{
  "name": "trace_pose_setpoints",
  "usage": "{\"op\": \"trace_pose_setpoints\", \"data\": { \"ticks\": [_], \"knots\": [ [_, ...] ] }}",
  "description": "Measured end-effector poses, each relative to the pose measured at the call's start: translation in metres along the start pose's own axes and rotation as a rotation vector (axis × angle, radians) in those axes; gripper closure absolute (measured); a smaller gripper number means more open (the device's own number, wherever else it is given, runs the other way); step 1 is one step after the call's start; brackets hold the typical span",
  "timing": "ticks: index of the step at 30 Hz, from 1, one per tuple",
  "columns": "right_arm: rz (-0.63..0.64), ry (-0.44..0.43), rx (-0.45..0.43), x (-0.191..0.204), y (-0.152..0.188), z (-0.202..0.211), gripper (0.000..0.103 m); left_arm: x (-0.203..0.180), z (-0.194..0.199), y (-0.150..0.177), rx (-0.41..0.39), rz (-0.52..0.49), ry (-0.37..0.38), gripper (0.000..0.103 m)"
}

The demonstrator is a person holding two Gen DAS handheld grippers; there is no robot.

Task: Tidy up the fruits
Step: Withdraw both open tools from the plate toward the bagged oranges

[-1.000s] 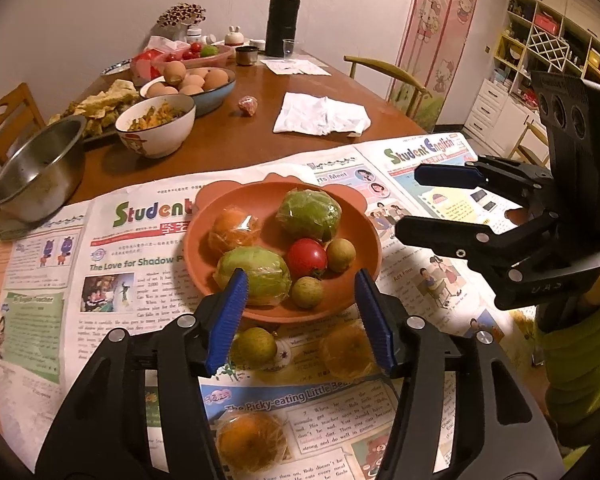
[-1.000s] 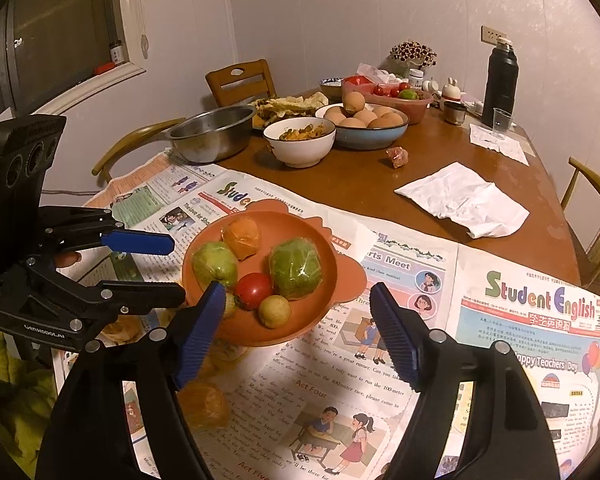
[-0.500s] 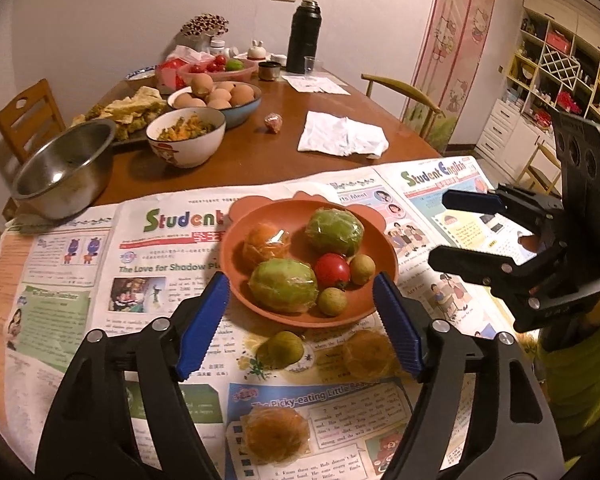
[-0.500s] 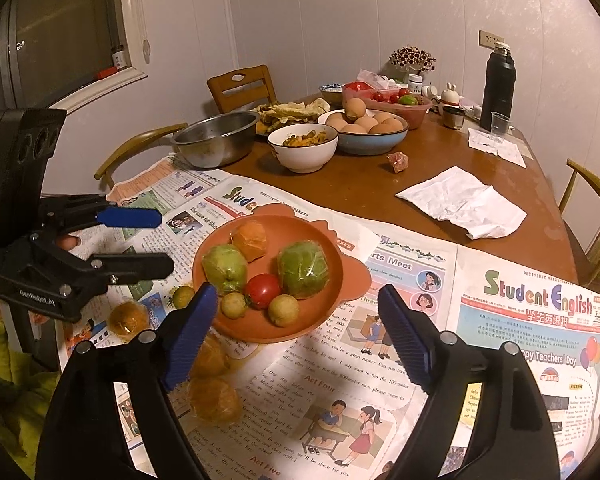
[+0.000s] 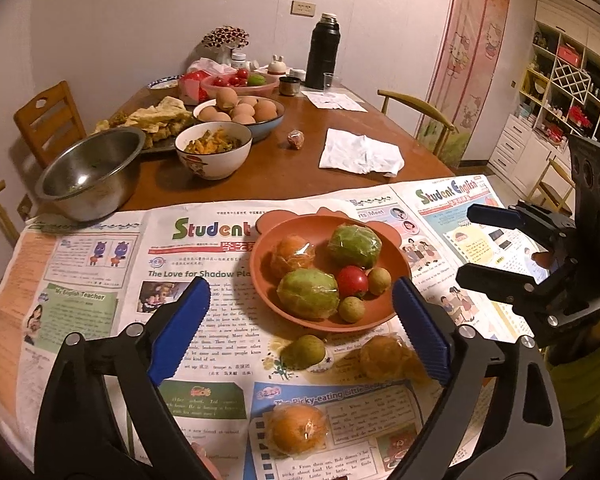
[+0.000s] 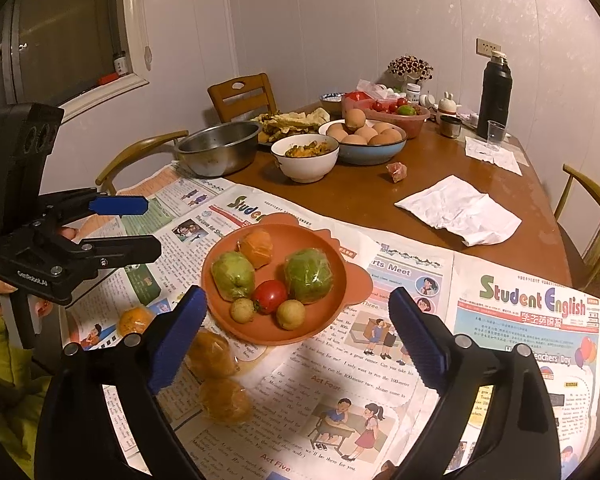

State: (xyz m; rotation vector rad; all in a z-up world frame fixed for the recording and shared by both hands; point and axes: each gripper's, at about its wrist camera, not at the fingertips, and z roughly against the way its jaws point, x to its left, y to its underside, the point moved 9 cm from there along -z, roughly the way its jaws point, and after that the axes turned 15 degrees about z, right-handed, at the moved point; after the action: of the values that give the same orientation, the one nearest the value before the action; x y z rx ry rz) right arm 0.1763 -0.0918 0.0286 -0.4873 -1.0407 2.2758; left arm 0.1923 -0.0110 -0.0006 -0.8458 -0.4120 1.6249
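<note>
An orange-brown plate [image 5: 394, 256] [image 6: 336, 316] sits on newspaper. It holds two wrapped green fruits [image 5: 354, 246], a wrapped orange [image 5: 292, 256], a tomato [image 5: 352, 281] and two small brownish fruits. In front of it on the paper lie a small green fruit [image 5: 303, 351] and three wrapped oranges [image 5: 298, 428] [image 6: 212, 354]. My left gripper [image 5: 300, 286] [image 6: 152, 226] hovers above the near fruits, jaws opening, nothing between them. My right gripper [image 6: 297, 294] [image 5: 466, 245] hangs to the right of the plate, jaws also opening and empty.
Farther back on the wooden table stand a steel bowl [image 5: 92, 172], a white bowl of food [image 5: 214, 152], a blue bowl of eggs [image 5: 240, 112], a black flask [image 5: 323, 54] and a crumpled napkin [image 5: 360, 152]. Wooden chairs [image 6: 242, 94] ring the table.
Both grippers' jaws have spread wider. The left gripper has drawn back and up from the small green fruit, so more of the paper and near oranges shows. The right gripper has barely moved.
</note>
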Motion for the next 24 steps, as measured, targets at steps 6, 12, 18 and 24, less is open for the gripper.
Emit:
{"op": "trace_pose_setpoints", "data": {
  "ticks": [6, 12, 18, 24],
  "knots": [
    [0.007, 0.001, -0.009, 0.005, -0.001, 0.005, 0.009, 0.004, 0.004, 0.000, -0.010, 0.011, -0.014, 0.010],
    [0.013, 0.006, -0.013, 0.008, -0.001, 0.010, 0.009, 0.005, 0.006, 0.002, -0.013, 0.012, -0.018, 0.010],
    [0.020, 0.003, -0.017, 0.016, 0.000, 0.014, 0.008, 0.007, 0.009, 0.004, -0.015, 0.016, -0.023, 0.010],
    [0.028, -0.009, -0.005, 0.026, 0.006, 0.015, 0.008, 0.011, 0.014, 0.011, -0.015, 0.023, -0.030, 0.010]
  ]
}}
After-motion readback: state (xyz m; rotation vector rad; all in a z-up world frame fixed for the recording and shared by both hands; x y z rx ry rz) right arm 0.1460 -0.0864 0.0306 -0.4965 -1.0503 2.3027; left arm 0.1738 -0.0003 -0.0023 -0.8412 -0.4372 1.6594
